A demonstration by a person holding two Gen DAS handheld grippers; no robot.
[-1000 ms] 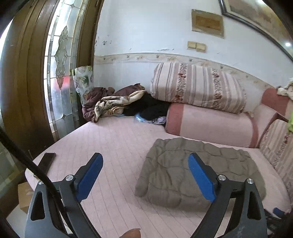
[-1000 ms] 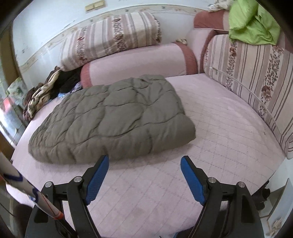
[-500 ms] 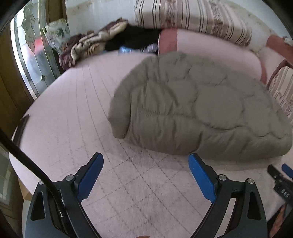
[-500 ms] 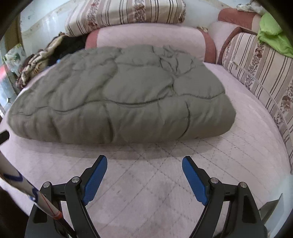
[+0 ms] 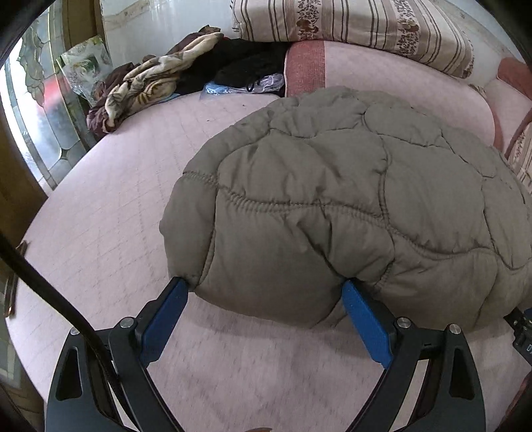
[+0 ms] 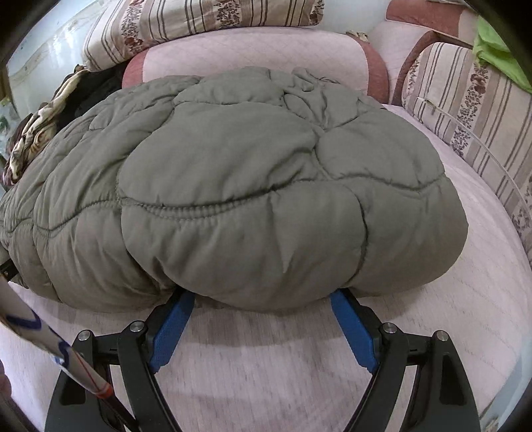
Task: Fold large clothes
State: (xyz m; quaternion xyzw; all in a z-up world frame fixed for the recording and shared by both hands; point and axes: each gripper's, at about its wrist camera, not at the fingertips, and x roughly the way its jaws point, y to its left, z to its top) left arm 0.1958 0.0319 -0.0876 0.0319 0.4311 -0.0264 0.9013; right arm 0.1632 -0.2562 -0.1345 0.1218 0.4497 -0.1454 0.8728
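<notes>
A puffy olive-grey quilted jacket [image 5: 349, 199] lies folded on the pink quilted bed [image 5: 109, 206]. It also fills the right wrist view [image 6: 239, 186]. My left gripper [image 5: 266, 285] is open, its blue fingers [image 5: 166, 315] straddling the jacket's near left corner, tips tucked against the padded edge. My right gripper [image 6: 262, 295] is open, its blue fingers [image 6: 352, 329] either side of the jacket's near right edge, tips hidden under the bulge.
A heap of brown, cream and black clothes [image 5: 159, 79] lies at the back left by a stained-glass door [image 5: 36, 109]. Striped and pink bolsters [image 5: 365, 30] line the back. A striped cushion [image 6: 472, 109] and green cloth [image 6: 495, 43] stand at right.
Both grippers have moved forward and down to the jacket's near edge, from well back to fingers around its padding. Both stay open.
</notes>
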